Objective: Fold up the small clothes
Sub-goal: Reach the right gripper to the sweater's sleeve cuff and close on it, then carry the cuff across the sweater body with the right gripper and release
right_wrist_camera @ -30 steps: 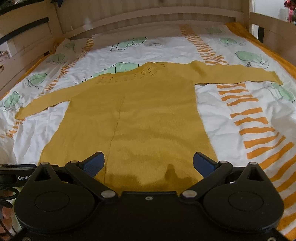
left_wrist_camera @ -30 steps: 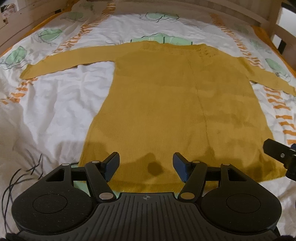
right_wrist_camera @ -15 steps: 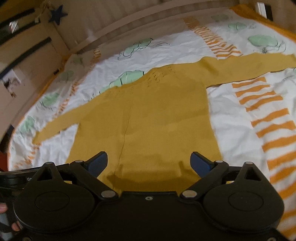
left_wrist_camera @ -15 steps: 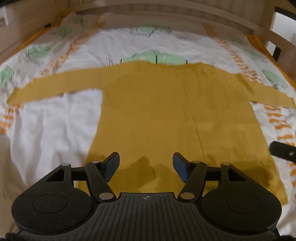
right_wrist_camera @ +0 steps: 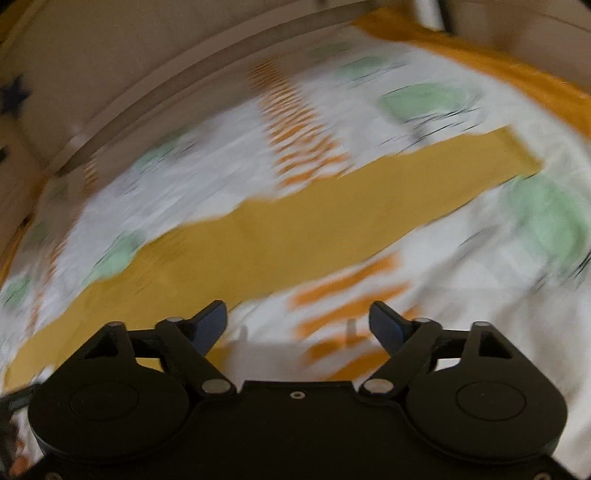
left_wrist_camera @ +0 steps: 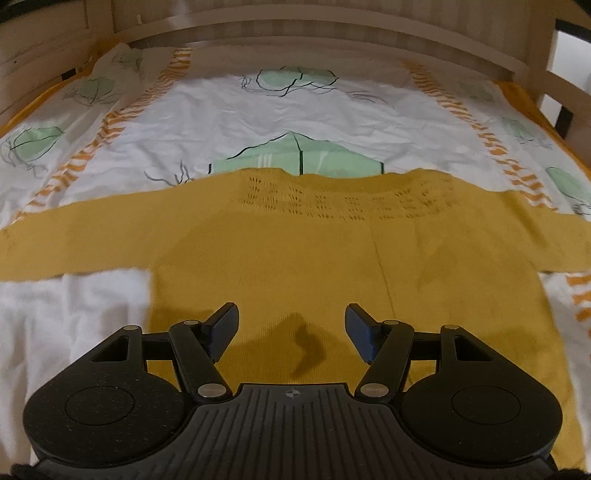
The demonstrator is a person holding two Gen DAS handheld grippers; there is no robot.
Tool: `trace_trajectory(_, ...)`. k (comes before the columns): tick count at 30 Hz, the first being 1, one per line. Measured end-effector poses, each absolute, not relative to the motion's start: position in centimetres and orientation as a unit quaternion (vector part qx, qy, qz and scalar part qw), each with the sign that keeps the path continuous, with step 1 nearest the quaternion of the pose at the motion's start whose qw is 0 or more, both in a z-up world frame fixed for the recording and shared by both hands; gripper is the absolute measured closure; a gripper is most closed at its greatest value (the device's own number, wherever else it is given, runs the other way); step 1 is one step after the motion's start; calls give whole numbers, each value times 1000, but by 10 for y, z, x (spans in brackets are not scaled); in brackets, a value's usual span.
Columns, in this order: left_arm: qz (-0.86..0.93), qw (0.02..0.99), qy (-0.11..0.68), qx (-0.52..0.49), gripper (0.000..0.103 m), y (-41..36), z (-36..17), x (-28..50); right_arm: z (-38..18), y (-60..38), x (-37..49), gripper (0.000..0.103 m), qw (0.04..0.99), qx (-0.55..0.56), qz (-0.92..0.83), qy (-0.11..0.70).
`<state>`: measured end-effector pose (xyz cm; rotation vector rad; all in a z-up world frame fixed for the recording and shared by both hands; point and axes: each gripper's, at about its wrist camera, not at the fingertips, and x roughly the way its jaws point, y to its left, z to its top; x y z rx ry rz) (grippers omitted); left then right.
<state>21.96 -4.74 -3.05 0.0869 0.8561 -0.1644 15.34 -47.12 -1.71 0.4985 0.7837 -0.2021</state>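
The mustard sweater lies flat and face-up on the patterned bedsheet, both sleeves stretched straight out, which suits a fold that begins with the sleeves. Taking the sweater as landmark and going left to right: its left sleeve reaches out toward the sheet's left edge, untouched. Over the lower middle of the body hangs the left gripper, its jaws spread with nothing between them, casting a shadow on the knit just beyond (so it is near the cloth, though contact cannot be told). At the top of the body sits the lace-patterned neckline, pointing toward the wooden bed frame. Off the body's right side, the right gripper hovers over striped sheet just below the right sleeve; its jaws have just been closing but stand apart and empty. Probably it is lining up on that sleeve to carry it inward.
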Motion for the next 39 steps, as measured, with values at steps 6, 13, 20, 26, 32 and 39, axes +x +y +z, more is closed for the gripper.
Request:
trace_trajectory(6, -77, 888, 451, 57, 41, -53, -70, 242, -37, -569, 175, 33, 867, 275, -211, 359)
trace_trajectory(13, -73, 903, 414, 90, 39, -60, -82, 234, -70, -641, 186, 34, 829, 353, -269, 340)
trace_trajectory(20, -81, 905, 412, 65, 30, -50, -85, 242, -92, -667, 202, 55, 811, 393, -301, 311)
trace_trajectory(26, -98, 893, 437, 54, 32, -46, -79, 252, -75, -665, 200, 91, 824, 396, -292, 281)
trace_trajectory(32, -100, 883, 458, -3, 35, -21, -51, 269, 6, -605, 224, 91, 886, 327, -198, 262)
trace_trajectory(39, -97, 893, 438, -14, 35, 18, -10, 285, 94, -462, 273, 91, 934, 261, -22, 244)
